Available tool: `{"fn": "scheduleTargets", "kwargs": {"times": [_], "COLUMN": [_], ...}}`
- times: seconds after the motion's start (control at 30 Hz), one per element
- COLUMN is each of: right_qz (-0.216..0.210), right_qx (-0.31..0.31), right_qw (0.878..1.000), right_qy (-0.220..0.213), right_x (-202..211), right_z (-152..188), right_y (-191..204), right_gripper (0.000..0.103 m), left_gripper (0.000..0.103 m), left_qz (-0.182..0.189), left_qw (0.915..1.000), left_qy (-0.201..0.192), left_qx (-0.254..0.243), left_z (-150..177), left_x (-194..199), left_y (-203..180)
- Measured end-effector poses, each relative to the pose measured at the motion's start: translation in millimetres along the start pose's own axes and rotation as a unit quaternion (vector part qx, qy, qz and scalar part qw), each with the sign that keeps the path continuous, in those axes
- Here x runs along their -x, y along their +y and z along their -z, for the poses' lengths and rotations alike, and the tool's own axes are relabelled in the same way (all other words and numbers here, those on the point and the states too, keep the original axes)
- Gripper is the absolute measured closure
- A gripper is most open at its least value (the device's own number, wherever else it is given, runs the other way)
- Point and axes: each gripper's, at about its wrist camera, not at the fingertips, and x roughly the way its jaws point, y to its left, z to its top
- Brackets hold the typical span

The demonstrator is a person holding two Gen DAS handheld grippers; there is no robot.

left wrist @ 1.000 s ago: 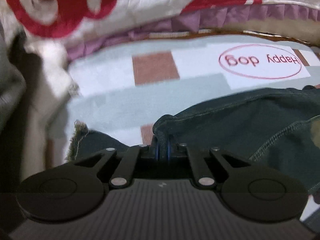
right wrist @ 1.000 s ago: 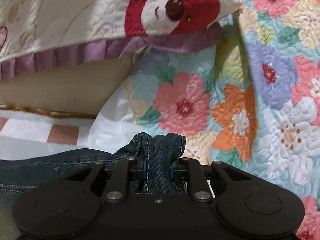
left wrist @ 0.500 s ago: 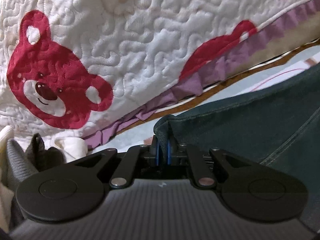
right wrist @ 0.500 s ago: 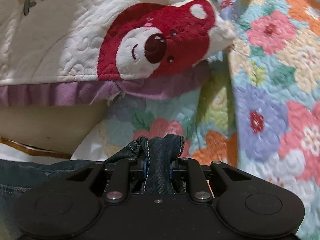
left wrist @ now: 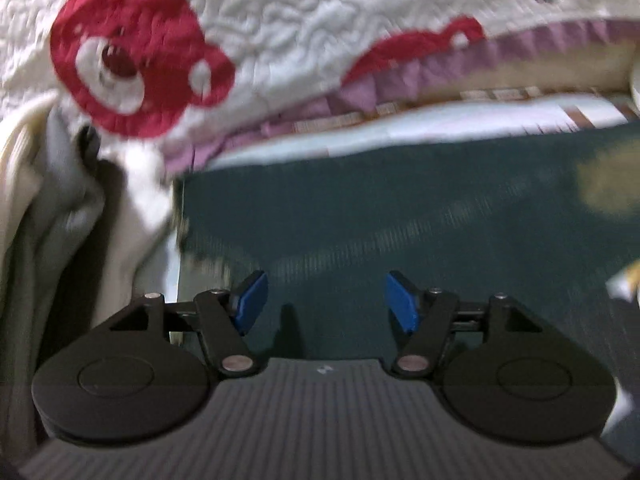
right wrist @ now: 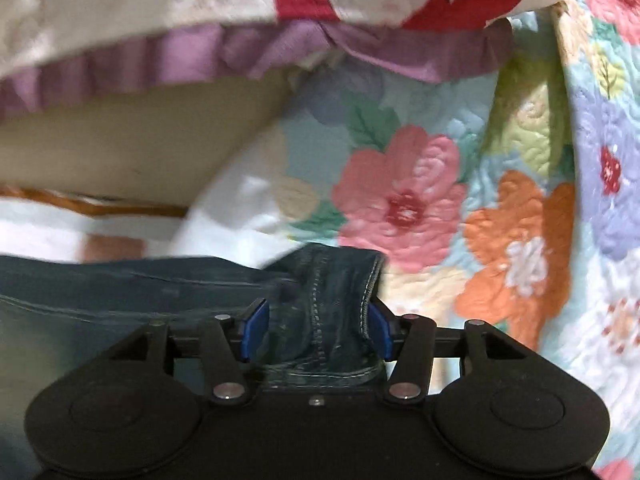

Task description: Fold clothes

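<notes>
My left gripper (left wrist: 322, 300) is spread wide over flat dark denim jeans (left wrist: 400, 216); only my right view shows my right gripper (right wrist: 316, 330) released around a stitched fold

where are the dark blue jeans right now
The dark blue denim jeans lie flat under the open left gripper, below the bear quilt; a bunched fold sits between the open right gripper's fingers.
</notes>
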Motion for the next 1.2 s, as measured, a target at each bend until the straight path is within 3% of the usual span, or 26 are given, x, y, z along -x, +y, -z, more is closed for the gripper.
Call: {"fn": "scheduleTargets", "kwargs": {"times": [0.1,0.2,0.27,0.33,0.43,0.5,0.57,0.67,0.73,0.8,0.9,1.07,1.1,1.17,1.2], "right_qz": [-0.049,-0.151,-0.225,-0.301,-0.405,-0.449,-0.477,-0.502,-0.514,-0.518,-0.517,-0.46,-0.454,-0.465,-0.47], "right_qx": [-0.033,-0.077,-0.063,-0.034,0.039,0.094,0.15,0.203,0.228,0.233,0.243,0.302,0.308,0.313,0.318], "right_qw": [0.998,0.985,0.972,0.953,0.913,0.888,0.865,0.838,0.823,0.818,0.813,0.825,0.823,0.802,0.796], "right_qy": [-0.008,-0.022,-0.019,-0.013,0.014,0.033,0.043,0.061,0.077,0.098,0.116,0.127,0.144,0.204,0.211], "right_x": [21.5,48.1,72.0,98.0,135.1,155.2,175.7,196.4,207.8,217.4,221.6,223.5,219.6,209.6,209.2], "right_z": [-9.3,-17.3,-16.7,-15.4,-7.6,-2.3,5.6,21.7,33.1,46.5,65.4,79.6,80.3,85.7,90.1], "right_y": [20.5,50.5,85.0,121.4,178.2,214.2,246.6,278.0,294.1,298.4,290.7,262.3,257.2,253.2,252.5], "right_gripper": [0.044,0.044,0.044,0.044,0.044,0.044,0.044,0.044,0.044,0.044,0.044,0.044,0.044,0.041,0.035], "left_gripper": [0.036,0.031,0.031,0.031,0.031,0.031,0.03,0.03,0.03,0.03,0.029,0.025,0.021,0.016,0.016], "left_qz": [0.015,0.03,0.04,0.032,0.01,-0.003,0.0,0.035,0.029,0.003,0.035,0.064,0.068,0.074,0.076], "left_qw": [0.9995,0.9978,0.995,0.9928,0.9904,0.9876,0.9809,0.9594,0.9581,0.9638,0.9673,0.9633,0.9623,0.9605,0.9598], "left_qy": [0.028,0.056,0.081,0.101,0.118,0.124,0.117,0.112,0.095,0.051,0.081,0.115,0.12,0.123,0.121], "left_qx": [0.0,0.02,0.044,0.056,0.071,0.097,0.156,0.257,0.269,0.262,0.238,0.234,0.235,0.239,0.242], "left_z": [28.6,56.5,76.3,98.3,127.4,142.7,150.8,157.2,157.1,154.5,150.8,155.5,156.7,158.1,158.3], "left_x": [25.1,48.5,60.3,70.6,84.5,91.7,94.6,89.4,87.9,88.7,74.9,62.1,59.9,58.2,58.6], "left_y": [4.5,18.6,30.4,39.9,54.2,67.1,87.9,121.4,127.8,123.3,113.2,104.5,103.0,100.3,99.0]}}
